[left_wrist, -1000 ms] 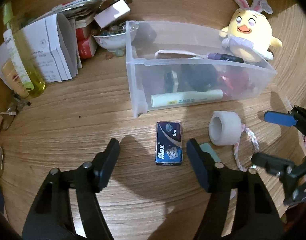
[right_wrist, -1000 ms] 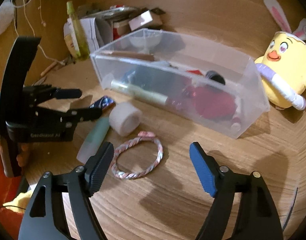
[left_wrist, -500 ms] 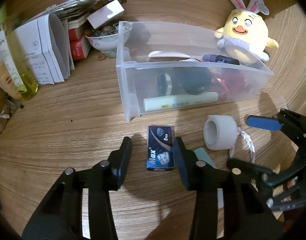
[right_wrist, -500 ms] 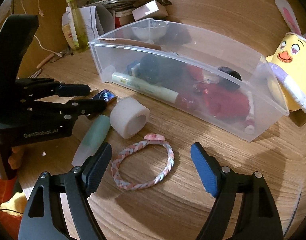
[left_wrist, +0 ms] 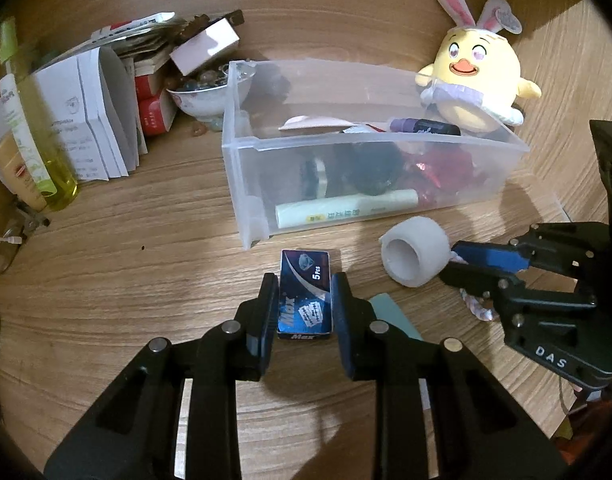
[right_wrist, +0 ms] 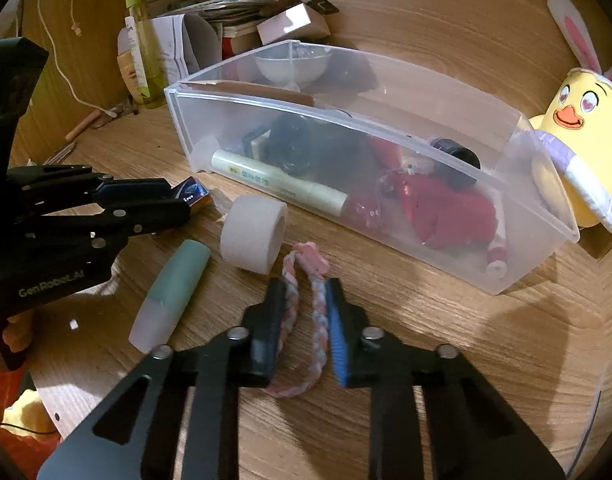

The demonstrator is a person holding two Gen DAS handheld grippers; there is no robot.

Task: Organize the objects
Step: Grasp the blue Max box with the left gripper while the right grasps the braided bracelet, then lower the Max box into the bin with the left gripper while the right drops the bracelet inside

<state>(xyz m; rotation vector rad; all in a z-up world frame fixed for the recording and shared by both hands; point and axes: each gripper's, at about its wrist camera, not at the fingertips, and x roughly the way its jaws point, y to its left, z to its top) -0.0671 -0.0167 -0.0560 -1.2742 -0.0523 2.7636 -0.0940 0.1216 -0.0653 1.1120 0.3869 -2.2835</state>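
Note:
A small blue "Max" box (left_wrist: pixel 305 296) lies flat on the wooden table in front of the clear plastic bin (left_wrist: pixel 242 184). My left gripper (left_wrist: pixel 304 280) is closing with the box between its jaws, and both pads touch the box's long sides. A pink and white braided bracelet (right_wrist: pixel 306 254) lies beside a white tape roll (right_wrist: pixel 254 232). My right gripper (right_wrist: pixel 306 288) is shut on the bracelet, squeezing its loop flat between the pads. In the left wrist view the right gripper (left_wrist: pixel 458 264) sits just right of the tape roll (left_wrist: pixel 414 256).
A pale green tube (right_wrist: pixel 174 292) lies between the two grippers. The bin holds a cream tube, dark and red items. A yellow plush chick (left_wrist: pixel 478 80) sits behind it. Papers, boxes, a bowl (left_wrist: pixel 202 96) and bottles (left_wrist: pixel 46 152) crowd the far left.
Both grippers went from wide open to closed. The left jaws came in around the blue box. The right jaws pinched the round bracelet loop into a narrow strip.

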